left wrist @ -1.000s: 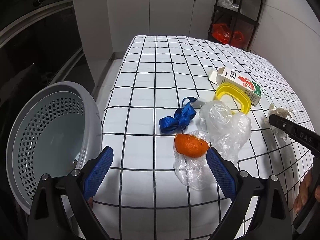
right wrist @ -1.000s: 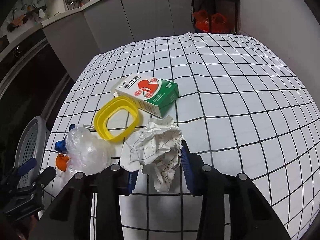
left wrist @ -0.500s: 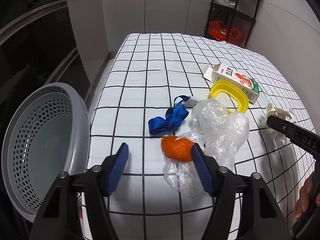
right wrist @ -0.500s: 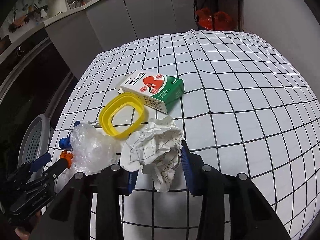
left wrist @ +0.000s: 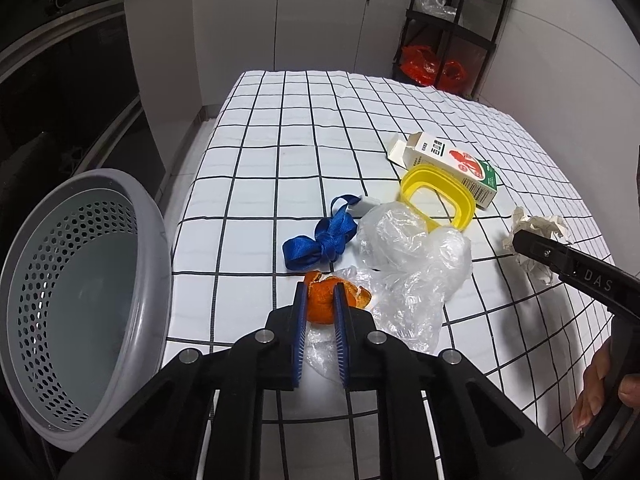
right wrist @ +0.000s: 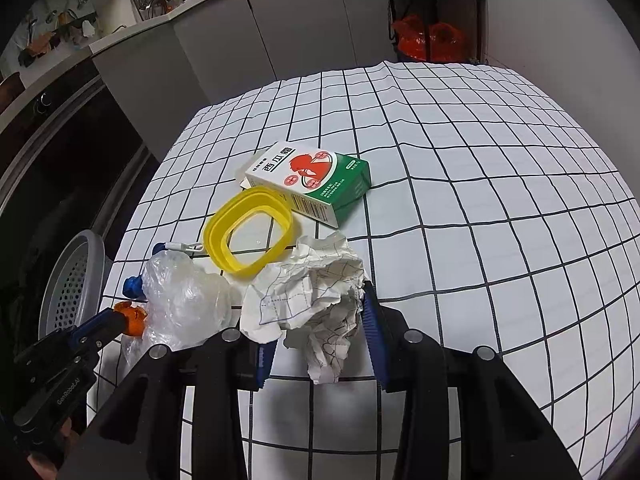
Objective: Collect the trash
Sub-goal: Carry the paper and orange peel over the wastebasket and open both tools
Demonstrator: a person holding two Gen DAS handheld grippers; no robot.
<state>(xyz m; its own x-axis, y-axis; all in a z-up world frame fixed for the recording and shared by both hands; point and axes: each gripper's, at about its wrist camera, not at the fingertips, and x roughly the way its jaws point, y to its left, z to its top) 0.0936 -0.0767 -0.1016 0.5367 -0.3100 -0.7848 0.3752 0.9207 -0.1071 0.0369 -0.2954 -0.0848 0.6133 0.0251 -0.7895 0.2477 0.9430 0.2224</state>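
Observation:
An orange peel (left wrist: 320, 309) lies on a clear plastic bag (left wrist: 408, 248) near the front of the checked tablecloth (left wrist: 304, 128). My left gripper (left wrist: 320, 293) is closing its jaws, and the blue pads press on both sides of the peel. From the right wrist view the left gripper (right wrist: 114, 319) shows the peel (right wrist: 135, 319) at its tip. The right gripper (right wrist: 317, 320) stays shut on a crumpled ball of checked paper (right wrist: 312, 292), which rests on the cloth. A grey perforated basket (left wrist: 120, 179) stands tilted off the table's left edge.
Behind the bag lie a blue ribbon (left wrist: 320, 240), a yellow plastic ring (left wrist: 409, 188) and a green-and-white carton (left wrist: 452, 160). A hand (left wrist: 596, 384) holds the right gripper's handle at far right. A black shelf with red bags (left wrist: 432, 68) stands behind the table.
The left gripper's jaws have come together from wide apart onto the orange peel. The right gripper and its paper have not moved.

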